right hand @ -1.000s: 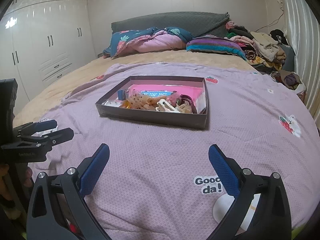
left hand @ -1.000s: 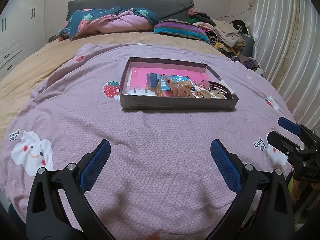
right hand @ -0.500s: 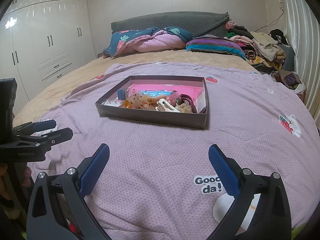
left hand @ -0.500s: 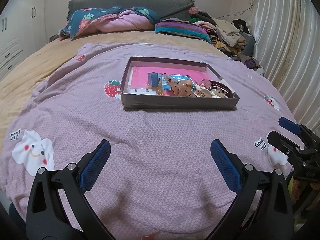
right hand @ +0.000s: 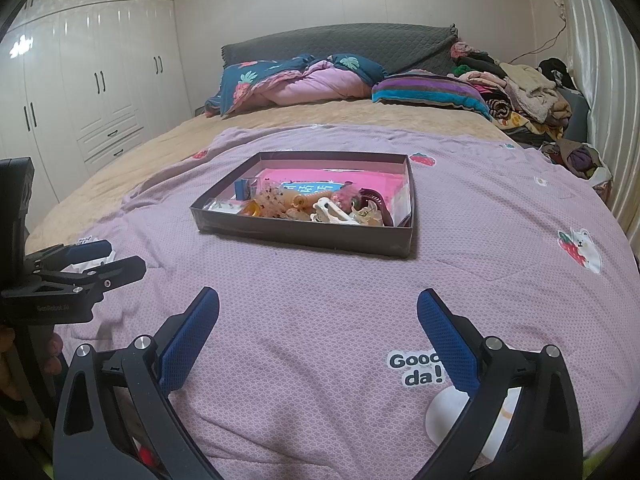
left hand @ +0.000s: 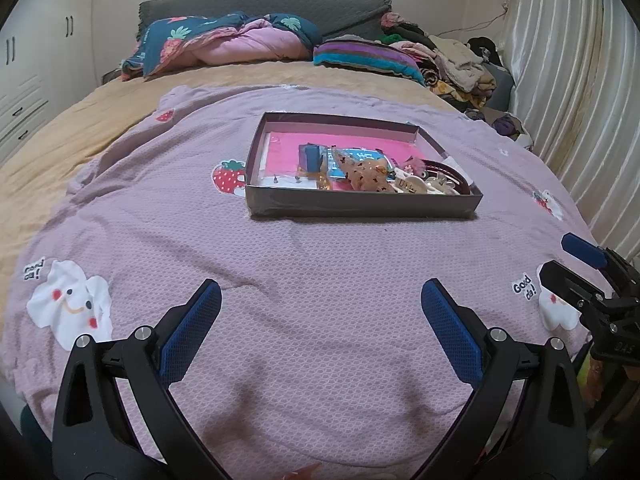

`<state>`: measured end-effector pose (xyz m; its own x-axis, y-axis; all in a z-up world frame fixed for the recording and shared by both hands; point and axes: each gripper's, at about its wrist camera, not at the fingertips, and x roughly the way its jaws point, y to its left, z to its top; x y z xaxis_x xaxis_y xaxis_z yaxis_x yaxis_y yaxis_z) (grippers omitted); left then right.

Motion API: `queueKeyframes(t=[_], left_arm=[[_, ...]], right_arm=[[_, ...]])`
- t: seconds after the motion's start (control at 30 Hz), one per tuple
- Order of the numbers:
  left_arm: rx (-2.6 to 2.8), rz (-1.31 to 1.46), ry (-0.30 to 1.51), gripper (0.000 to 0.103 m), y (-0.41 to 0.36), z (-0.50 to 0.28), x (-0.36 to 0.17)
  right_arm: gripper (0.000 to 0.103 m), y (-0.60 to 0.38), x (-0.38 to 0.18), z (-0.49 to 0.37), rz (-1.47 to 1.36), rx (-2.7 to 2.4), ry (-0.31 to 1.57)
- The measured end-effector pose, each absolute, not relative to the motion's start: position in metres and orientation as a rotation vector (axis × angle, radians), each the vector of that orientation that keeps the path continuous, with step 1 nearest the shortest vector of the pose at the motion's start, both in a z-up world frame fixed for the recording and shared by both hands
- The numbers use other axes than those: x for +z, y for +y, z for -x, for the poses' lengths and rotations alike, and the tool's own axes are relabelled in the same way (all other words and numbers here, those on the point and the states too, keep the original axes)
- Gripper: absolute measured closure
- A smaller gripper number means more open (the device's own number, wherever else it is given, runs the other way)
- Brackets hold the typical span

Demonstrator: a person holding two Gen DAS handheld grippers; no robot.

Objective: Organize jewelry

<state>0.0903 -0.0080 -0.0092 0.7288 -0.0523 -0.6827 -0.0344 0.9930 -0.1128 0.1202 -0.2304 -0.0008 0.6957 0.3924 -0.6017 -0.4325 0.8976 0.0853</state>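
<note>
A bed [left hand: 100, 152] carries a lilac blanket [left hand: 320, 280]. On the blanket's middle sits a shallow box [right hand: 304, 234] holding jumbled hair clips [right hand: 332, 212]. The left tongs [left hand: 320, 320] and right tongs [right hand: 318, 324] hover spread and empty, well short of it.

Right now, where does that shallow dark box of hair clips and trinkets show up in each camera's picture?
Left wrist view: the box sits just above centre, a little right, on the purple blanket.
Right wrist view: the box sits near centre, slightly left.
Shared landmark: the striped pillow at the bed's head.
</note>
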Motion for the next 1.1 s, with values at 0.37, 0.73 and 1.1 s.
queueKeyframes(t=[0.37,0.73,1.1], left_arm=[[-0.008,0.120,0.756,0.009,-0.0064,-0.0892,-0.0096],[-0.005,0.119,0.759,0.009,-0.0056,-0.0883,-0.0099],[-0.001,0.115,0.763,0.009,-0.0034,-0.0852,-0.0113]], right_arm=[[0.004,-0.2302,-0.0008,-0.1199,0.065,0.460,0.656],[0.004,-0.2305,-0.0011,-0.1196,0.066,0.460,0.656],[0.004,-0.2302,-0.0012,-0.1194,0.065,0.460,0.657]])
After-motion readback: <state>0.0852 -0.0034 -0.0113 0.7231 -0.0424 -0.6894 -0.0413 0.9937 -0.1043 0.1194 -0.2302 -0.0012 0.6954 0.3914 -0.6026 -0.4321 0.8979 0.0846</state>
